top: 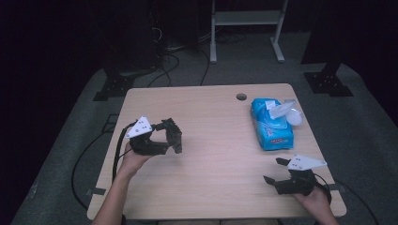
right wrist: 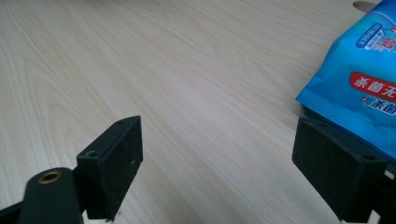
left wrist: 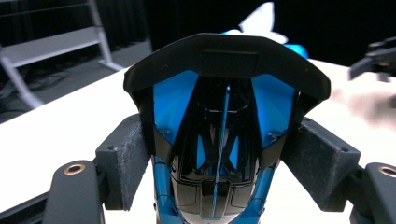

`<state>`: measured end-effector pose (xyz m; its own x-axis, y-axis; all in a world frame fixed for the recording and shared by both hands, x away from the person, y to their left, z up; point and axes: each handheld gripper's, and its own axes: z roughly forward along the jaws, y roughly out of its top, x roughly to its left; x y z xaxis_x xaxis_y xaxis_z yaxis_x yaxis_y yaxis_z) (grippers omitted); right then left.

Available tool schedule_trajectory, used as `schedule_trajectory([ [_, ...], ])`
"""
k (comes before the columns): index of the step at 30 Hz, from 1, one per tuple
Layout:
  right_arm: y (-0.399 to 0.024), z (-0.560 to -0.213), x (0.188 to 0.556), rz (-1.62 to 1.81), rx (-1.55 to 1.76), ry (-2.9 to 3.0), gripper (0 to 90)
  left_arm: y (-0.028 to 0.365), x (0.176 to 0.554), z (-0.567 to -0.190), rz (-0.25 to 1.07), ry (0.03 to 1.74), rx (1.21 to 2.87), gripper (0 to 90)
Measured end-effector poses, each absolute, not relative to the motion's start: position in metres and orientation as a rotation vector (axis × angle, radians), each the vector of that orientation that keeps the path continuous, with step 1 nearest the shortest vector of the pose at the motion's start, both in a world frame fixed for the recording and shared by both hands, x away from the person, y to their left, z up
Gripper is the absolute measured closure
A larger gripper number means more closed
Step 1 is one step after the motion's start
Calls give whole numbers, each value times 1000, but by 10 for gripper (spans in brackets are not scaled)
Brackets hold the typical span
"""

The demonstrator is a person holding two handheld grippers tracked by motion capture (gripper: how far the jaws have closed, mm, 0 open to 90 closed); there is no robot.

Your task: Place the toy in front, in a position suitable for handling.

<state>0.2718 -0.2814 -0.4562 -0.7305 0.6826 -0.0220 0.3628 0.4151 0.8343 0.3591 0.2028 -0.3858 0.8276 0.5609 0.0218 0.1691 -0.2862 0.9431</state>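
Black-and-blue object [left wrist: 219, 140]: clamped in left gripper [top: 172, 136], left of frame; identity unclear.
Risk: glossy shell may slip.
Right gripper [top: 273, 170]: open, empty, below wipes pack [top: 271, 124].

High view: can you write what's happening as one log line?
left hand-held gripper: shut on black-and-blue object | right hand-held gripper: open | wipes pack: on table

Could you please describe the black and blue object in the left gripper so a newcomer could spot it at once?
On the table's left side, the left gripper grips a glossy black-and-blue object. Unlike the soft blue wipes pack at the right, it is hard and dark.
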Motion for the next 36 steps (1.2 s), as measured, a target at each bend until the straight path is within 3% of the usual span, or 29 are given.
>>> schedule_trajectory([
  [14, -279, -454, 269, 1237, 874, 2316, 154, 171, 352, -399, 296, 432, 1921, 251],
  [36, -279, -451, 268, 1274, 877, 2306, 154, 142, 376, -422, 215, 444, 1947, 251],
])
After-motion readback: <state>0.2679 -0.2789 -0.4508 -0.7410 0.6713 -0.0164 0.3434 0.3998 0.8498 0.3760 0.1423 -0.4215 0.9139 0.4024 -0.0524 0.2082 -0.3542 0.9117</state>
